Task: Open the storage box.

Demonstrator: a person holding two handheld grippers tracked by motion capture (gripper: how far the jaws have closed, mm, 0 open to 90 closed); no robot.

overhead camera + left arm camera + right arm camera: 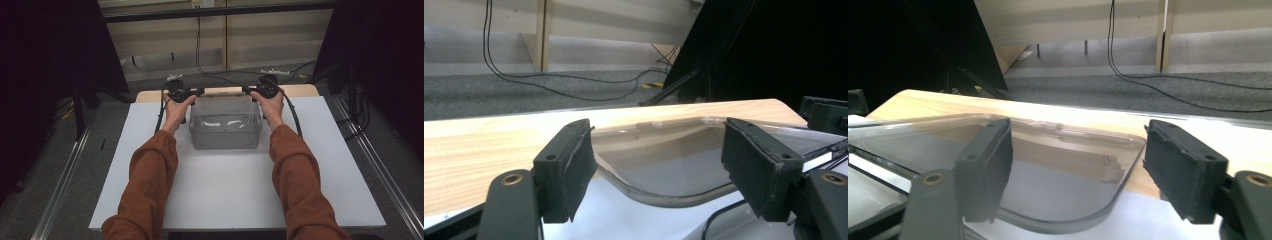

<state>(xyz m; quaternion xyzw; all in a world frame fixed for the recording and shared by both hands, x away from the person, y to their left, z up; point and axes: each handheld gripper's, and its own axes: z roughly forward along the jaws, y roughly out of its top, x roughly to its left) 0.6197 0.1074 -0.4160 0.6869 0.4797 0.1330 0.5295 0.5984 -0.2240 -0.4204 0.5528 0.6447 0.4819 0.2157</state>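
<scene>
On the white table [225, 190] stands one clear plastic bin [225, 131], near the far edge, between two hands. One pair of tongs sits at each far corner: the left tongs [199, 92] and the right tongs [247, 90], two in all. Both stand open, pads astride the bin's rim without pressing it. No label or writing can be read on the bin.

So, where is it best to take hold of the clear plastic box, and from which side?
Probably at the thin rim of the clear plastic box, at its two far corners, one gripper from each side. The rim juts outward there, and the left gripper and right gripper already straddle these rounded corners, open.
</scene>
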